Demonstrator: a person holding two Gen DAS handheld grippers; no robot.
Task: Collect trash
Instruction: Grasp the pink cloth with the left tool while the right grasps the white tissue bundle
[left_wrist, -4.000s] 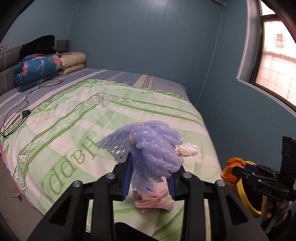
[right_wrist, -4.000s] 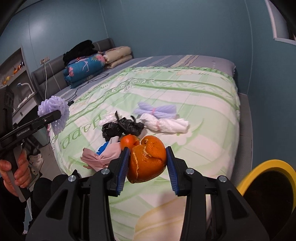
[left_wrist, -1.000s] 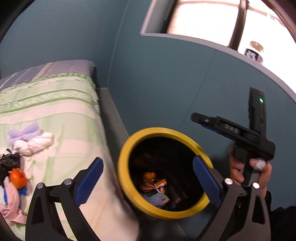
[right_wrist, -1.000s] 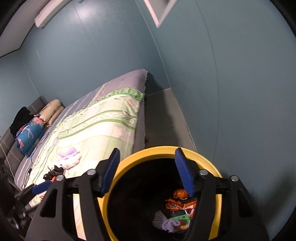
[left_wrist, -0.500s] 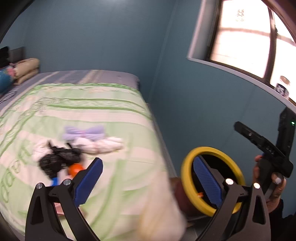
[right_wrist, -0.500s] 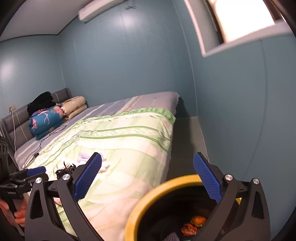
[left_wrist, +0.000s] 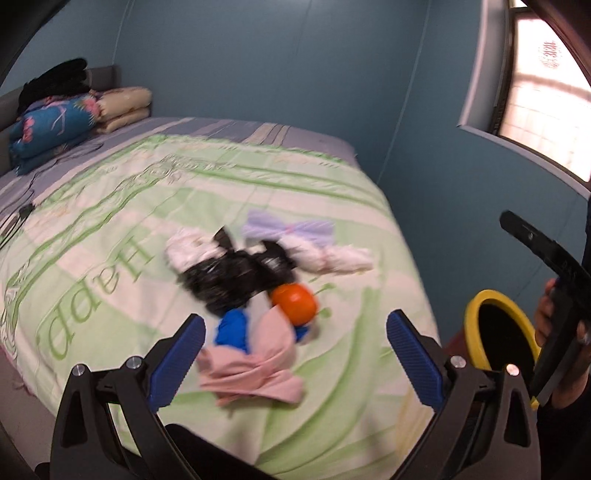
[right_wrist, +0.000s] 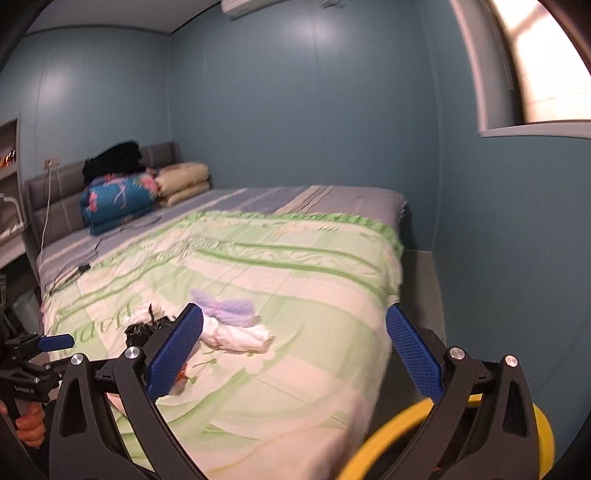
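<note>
A heap of trash lies on the green quilt: a black plastic bag (left_wrist: 236, 280), an orange (left_wrist: 295, 302), a pink cloth (left_wrist: 255, 369), a blue scrap (left_wrist: 232, 328), white paper wads (left_wrist: 332, 258) and a purple foam net (left_wrist: 288, 229). My left gripper (left_wrist: 295, 354) is open and empty, just short of the pink cloth. My right gripper (right_wrist: 293, 350) is also wide open and empty, hanging off the bed's corner above the yellow-rimmed bin (right_wrist: 388, 439). The purple net (right_wrist: 225, 308) and a white wad (right_wrist: 236, 338) lie ahead of it.
The bin (left_wrist: 480, 306) stands on the floor at the bed's right corner, near a blue wall and a window (left_wrist: 546, 92). Folded bedding (left_wrist: 55, 122) is piled by the headboard. A black cable (right_wrist: 74, 273) trails over the far left of the bed.
Both grippers swung away from the bin's mouth back towards the bed. The right jaws spread from partly open to fully open. The purple net and orange peel held earlier are gone from the jaws.
</note>
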